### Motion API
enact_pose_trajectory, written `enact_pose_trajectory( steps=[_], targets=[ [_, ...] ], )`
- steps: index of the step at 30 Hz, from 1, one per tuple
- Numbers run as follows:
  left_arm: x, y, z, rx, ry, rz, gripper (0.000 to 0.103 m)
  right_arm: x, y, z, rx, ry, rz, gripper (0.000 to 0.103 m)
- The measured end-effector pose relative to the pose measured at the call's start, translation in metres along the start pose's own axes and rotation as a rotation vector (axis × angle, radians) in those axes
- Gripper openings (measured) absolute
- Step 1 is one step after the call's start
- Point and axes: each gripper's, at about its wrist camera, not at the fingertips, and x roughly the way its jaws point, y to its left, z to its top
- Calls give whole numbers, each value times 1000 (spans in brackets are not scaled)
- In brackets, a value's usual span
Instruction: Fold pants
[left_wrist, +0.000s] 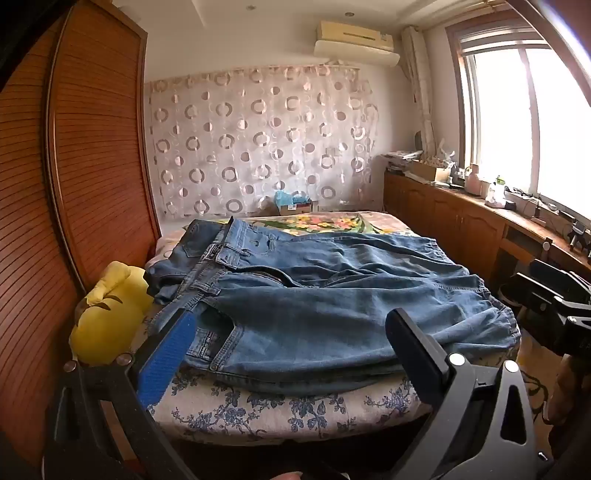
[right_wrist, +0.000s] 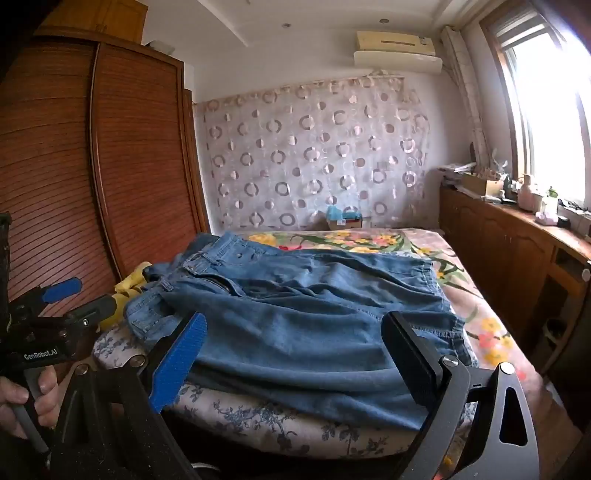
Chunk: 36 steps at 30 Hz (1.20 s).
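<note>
Pants, left wrist view: jeans (left_wrist: 314, 295) spread flat across bed (left_wrist: 258, 410).
Left gripper (left_wrist: 291, 343): jaws fully apart, holding nothing.
Pants, right wrist view: jeans (right_wrist: 295, 314) on bed (right_wrist: 258, 417).
Right gripper (right_wrist: 295, 347): jaws wide, empty.

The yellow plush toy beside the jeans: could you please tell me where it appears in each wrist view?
Left wrist: yellow plush toy at lower left, between the wardrobe and the jeans.
Right wrist: only a sliver at mid-left, behind the jeans' waistband.
Shared landmark: air conditioner.
</note>
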Motion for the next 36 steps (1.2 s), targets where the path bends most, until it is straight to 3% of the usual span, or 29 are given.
enact_pose_trajectory(
  steps=[36],
  targets=[
    [0,0,0,2,3,2,103,-2,1,0,-9,-13,-1,96]
  ],
)
